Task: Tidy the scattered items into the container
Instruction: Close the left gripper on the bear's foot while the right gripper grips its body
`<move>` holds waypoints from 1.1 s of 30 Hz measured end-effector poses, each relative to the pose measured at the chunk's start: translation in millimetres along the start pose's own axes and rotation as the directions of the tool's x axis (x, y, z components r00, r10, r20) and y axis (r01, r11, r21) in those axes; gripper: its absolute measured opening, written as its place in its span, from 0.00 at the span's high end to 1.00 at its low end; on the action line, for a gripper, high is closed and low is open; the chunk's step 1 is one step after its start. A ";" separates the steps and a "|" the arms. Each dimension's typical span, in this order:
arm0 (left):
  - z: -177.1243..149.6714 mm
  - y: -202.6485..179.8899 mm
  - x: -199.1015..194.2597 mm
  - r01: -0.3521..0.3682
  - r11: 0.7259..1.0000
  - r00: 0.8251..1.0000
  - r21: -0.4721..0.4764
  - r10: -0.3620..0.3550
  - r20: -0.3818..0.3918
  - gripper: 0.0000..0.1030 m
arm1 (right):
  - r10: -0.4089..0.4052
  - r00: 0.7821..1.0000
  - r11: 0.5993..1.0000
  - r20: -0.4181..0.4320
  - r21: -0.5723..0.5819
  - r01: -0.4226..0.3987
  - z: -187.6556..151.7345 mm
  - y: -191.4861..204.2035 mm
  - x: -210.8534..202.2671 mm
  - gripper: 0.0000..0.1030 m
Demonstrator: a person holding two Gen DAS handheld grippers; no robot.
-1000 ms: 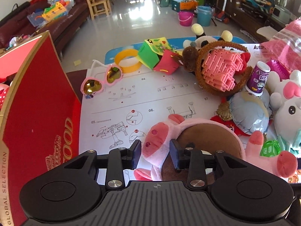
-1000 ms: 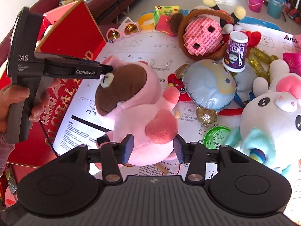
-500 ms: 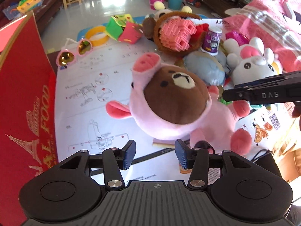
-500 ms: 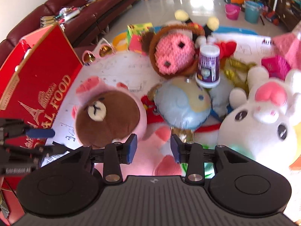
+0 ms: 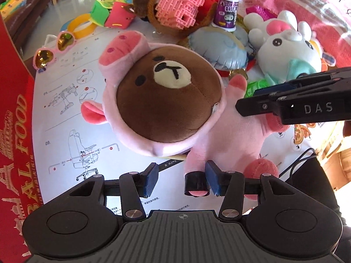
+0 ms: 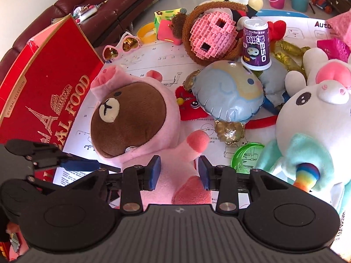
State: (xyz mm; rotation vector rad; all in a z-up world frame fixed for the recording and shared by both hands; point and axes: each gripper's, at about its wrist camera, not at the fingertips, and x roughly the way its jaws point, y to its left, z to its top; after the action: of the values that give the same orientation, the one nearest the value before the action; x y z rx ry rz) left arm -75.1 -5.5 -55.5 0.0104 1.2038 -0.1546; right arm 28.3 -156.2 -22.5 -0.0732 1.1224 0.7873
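Right gripper (image 6: 178, 172) points forward-down over the sheet, low, jaws part-spread and straddling the bear plush (image 6: 140, 118) torso; the pads look to press it, though firm grip is unclear. Left gripper (image 5: 182, 180) comes in from the plush's other side, jaws wide apart, right pad (image 5: 214, 180) just beside a plush foot, clamping nothing. Plush sits upright on the instruction sheet (image 5: 65, 118), beside the red box (image 6: 43, 92).
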 end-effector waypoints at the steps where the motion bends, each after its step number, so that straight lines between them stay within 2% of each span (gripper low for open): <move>1: -0.7 -0.2 2.8 -0.005 1.000 1.000 0.005 0.005 -0.002 0.41 | 0.007 1.000 1.000 0.004 0.005 -0.007 -0.6 -0.3 0.6 0.55; 5: -1.5 2.8 10.2 0.014 1.000 1.000 -0.013 -0.014 -0.006 0.44 | 0.028 0.999 0.998 0.028 0.059 -0.029 -1.1 -4.3 2.3 0.50; 8: -0.2 3.7 15.3 0.031 0.999 0.999 -0.023 -0.031 -0.010 0.44 | 0.026 0.998 0.994 0.054 0.100 -0.031 2.0 -6.5 4.1 0.50; 15: -1.7 3.8 22.5 0.015 1.000 1.000 -0.021 -0.015 -0.010 0.47 | 0.017 0.998 0.987 0.067 0.160 -0.028 14.8 -9.4 19.5 0.52; 17: -2.9 2.8 21.3 0.014 1.000 1.000 -0.013 -0.014 -0.002 0.45 | 0.009 0.998 0.989 0.066 0.144 -0.019 15.1 -5.4 25.3 0.54; 18: -3.8 2.4 20.2 0.016 1.000 1.000 -0.011 -0.016 0.005 0.41 | 0.000 0.997 0.991 0.075 0.136 -0.010 14.9 -3.0 27.5 0.57; 21: -4.7 0.0 20.5 0.033 0.999 0.999 -0.003 -0.033 0.007 0.38 | -0.003 0.997 0.996 0.078 0.094 -0.005 14.1 3.2 31.0 0.72; 24: -6.7 -2.7 30.3 0.023 1.000 0.999 -0.004 -0.024 -0.026 0.39 | -0.014 0.997 0.997 0.071 0.077 0.009 14.0 5.8 33.6 0.72; 26: -5.6 2.2 34.9 0.016 0.999 0.999 -0.044 -0.018 -0.038 0.52 | -0.018 0.997 0.998 0.074 0.066 0.013 13.2 7.5 33.2 0.72; 27: -4.4 6.2 35.5 0.027 0.997 0.999 -0.072 -0.030 -0.044 0.53 | -0.020 0.997 0.998 0.075 0.062 0.016 13.1 7.9 33.0 0.72; 29: -2.7 9.8 32.7 0.030 0.996 0.998 -0.085 -0.034 -0.046 0.49 | -0.017 0.997 0.998 0.070 0.063 0.013 13.4 6.9 33.6 0.72; 30: -2.1 9.2 31.1 0.025 0.997 0.999 -0.069 -0.028 -0.046 0.40 | -0.015 0.998 0.998 0.067 0.067 0.010 13.5 6.0 33.9 0.72; 33: 2.4 5.2 29.4 0.007 1.000 0.999 -0.028 -0.008 -0.052 0.40 | -0.009 0.998 0.997 0.059 0.080 0.004 14.6 5.2 35.3 0.70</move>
State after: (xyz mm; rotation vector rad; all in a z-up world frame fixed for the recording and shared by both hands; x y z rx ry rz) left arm -62.0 -3.9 -82.5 -0.0142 1.2582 -0.1453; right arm 43.5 -127.5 -43.2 0.0134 1.0954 0.7338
